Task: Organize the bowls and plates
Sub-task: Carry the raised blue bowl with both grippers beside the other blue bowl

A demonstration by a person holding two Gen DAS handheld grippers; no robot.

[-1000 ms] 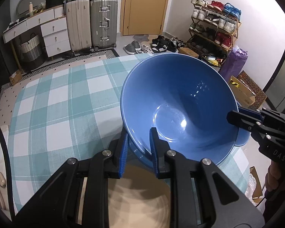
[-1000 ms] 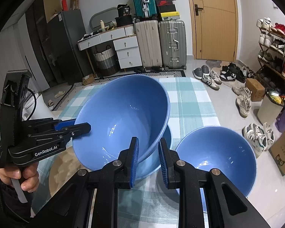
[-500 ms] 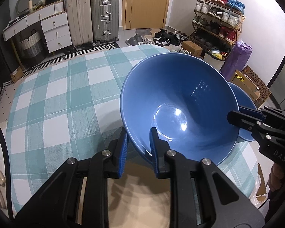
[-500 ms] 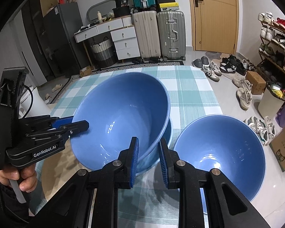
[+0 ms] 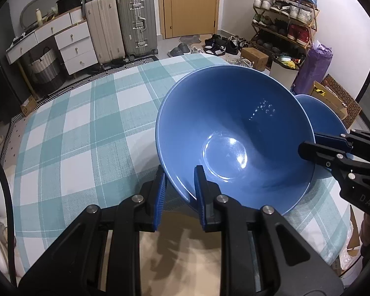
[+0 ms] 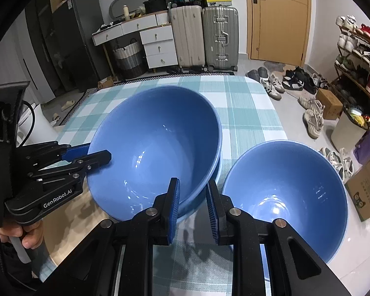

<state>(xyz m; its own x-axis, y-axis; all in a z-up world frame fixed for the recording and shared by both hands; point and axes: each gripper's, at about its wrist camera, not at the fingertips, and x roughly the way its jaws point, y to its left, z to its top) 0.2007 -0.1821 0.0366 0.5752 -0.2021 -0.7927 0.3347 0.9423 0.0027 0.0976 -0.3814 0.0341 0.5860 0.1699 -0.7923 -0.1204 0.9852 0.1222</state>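
A large blue bowl (image 5: pixel 234 133) (image 6: pixel 155 148) is held by its rim from two opposite sides. My left gripper (image 5: pixel 178 180) is shut on the near rim in the left wrist view; in the right wrist view the left gripper (image 6: pixel 91 156) comes in from the left. My right gripper (image 6: pixel 193 190) is shut on the rim nearest its own camera, and the right gripper (image 5: pixel 305 149) shows at the right in the left wrist view. The held bowl sits tilted in a lower blue bowl (image 6: pixel 197 207), of which only the rim edge shows.
Another blue bowl (image 6: pixel 283 197) (image 5: pixel 329 120) stands upright just right of the stack, near the table's right edge. The table has a teal and white checked cloth (image 5: pixel 74 135) (image 6: pixel 246 103) and a beige mat (image 5: pixel 185 246) at the front. A hand (image 6: pixel 24 234) grips the left handle.
Both grippers have come down with the blue bowl between them. The bowl now sits lower in the bowl beneath it. The grips have not changed.
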